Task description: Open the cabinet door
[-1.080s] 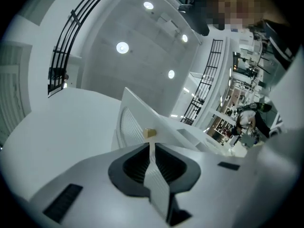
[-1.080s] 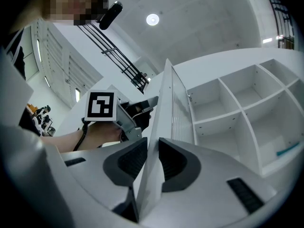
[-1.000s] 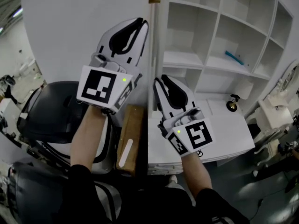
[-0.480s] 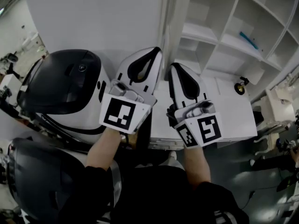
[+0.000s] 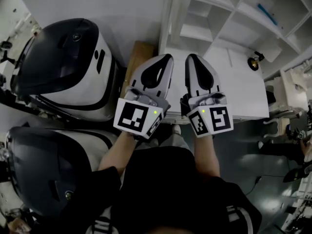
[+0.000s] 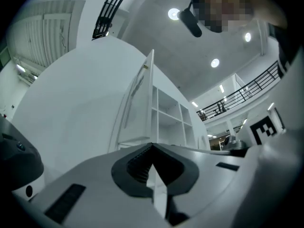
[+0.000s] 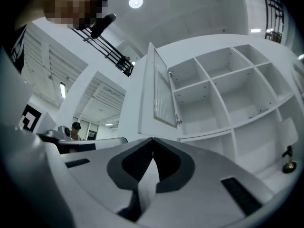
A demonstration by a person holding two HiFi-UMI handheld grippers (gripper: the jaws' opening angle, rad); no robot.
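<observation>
cabinet door (image 7: pixel 159 91) stands open; left gripper (image 5: pixel 167 58), right gripper (image 5: pixel 190 57): fingers closed, empty. we judge task done: retreat clear of door edge, no bump.

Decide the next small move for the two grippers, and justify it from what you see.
Likely just rest them low: the cabinet door already stands wide open, and the left gripper and right gripper are both shut, empty and well clear of it.
</observation>
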